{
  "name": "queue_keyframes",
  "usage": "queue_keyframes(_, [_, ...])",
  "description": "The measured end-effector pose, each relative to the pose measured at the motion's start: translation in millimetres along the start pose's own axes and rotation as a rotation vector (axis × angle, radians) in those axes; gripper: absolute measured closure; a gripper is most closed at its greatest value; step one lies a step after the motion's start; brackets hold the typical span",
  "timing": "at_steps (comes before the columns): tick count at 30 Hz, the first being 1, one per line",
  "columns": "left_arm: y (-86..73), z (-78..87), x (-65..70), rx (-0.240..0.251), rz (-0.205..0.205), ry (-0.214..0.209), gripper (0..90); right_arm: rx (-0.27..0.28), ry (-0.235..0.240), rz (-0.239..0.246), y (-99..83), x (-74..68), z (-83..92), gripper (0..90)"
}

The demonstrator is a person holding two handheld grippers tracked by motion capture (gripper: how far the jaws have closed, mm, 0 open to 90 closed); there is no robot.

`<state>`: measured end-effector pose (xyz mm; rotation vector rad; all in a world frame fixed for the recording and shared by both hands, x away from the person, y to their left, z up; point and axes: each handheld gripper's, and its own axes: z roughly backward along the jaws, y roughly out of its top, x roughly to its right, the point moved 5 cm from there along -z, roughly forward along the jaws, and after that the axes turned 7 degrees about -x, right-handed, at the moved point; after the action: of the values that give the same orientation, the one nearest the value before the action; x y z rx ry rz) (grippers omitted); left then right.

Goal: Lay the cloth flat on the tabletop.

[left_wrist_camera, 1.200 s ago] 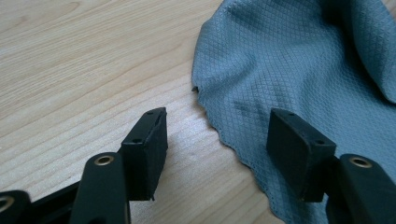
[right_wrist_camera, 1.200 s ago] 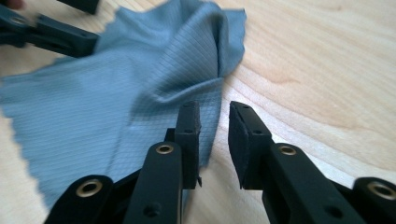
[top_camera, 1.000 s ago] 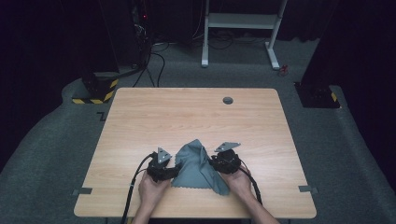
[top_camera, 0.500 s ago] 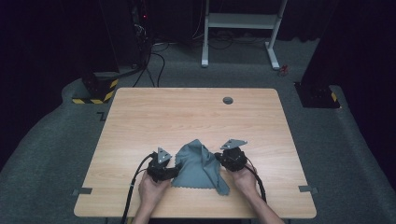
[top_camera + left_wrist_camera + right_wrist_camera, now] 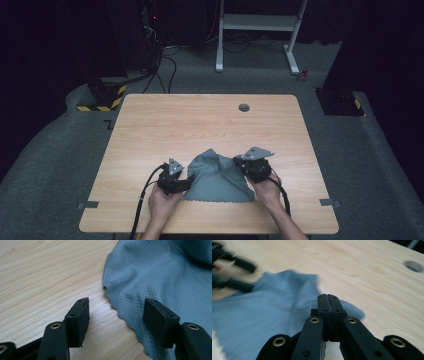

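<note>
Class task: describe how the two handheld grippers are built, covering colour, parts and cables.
Both are black. The left gripper and right gripper each carry a grey three-cornered plate on top and trail a black cable. The fingers are flat black blocks on arms with brass-ringed holes.

The table [image 5: 210, 125] is lit brightly and evenly from above, while the room around it is left dark. Soft shadows are cast under the cloth [image 5: 216, 175]. In the right gripper view the cloth's far left is smeared by motion blur.
</note>
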<state>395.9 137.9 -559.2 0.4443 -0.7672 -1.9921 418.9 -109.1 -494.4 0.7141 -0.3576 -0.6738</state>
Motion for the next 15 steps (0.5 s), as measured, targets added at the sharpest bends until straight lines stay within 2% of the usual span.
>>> queue_keyframes(1, [0.0,0.0,0.0,0.000,0.000,0.000,38.5,-0.010,0.018,0.028,-1.8,-9.2,-3.4,89.9])
queue_keyframes(2, [0.0,0.0,0.0,0.000,0.001,0.000,38.5,-0.010,0.018,0.028,-1.8,-9.2,-3.4,89.9])
queue_keyframes(3, [0.0,0.0,0.0,0.000,0.001,0.000,38.5,-0.037,0.060,0.064,-6.7,-27.2,-12.8,89.9])
queue_keyframes(4, [0.0,0.0,0.0,0.000,0.001,0.000,38.5,-0.037,0.060,0.064,-6.7,-27.2,-12.8,89.9])
queue_keyframes(5, [0.0,0.0,0.0,0.000,0.000,0.000,38.4,-0.076,0.087,0.095,-12.9,-41.2,-23.8,89.7])
queue_keyframes(7, [0.0,0.1,0.0,-0.001,-0.001,0.000,38.4,-0.088,0.097,0.104,-15.2,-45.1,-28.2,89.6])
queue_keyframes(8, [0.0,0.0,0.0,0.000,-0.001,-0.001,38.4,-0.120,0.113,0.120,-21.9,-52.8,-37.9,89.2])
queue_keyframes(12, [0.0,0.1,-0.1,-0.002,0.000,-0.002,38.4,-0.124,0.136,0.129,-28.5,-56.5,-40.1,85.5])
queue_keyframes(14, [0.0,0.0,0.0,0.000,0.000,-0.008,38.1,-0.102,0.144,0.123,-29.8,-53.6,-33.9,83.3])
queue_keyframes(15, [0.1,0.3,0.0,0.003,-0.002,-0.024,38.1,-0.091,0.141,0.114,-29.6,-51.6,-30.7,82.1])
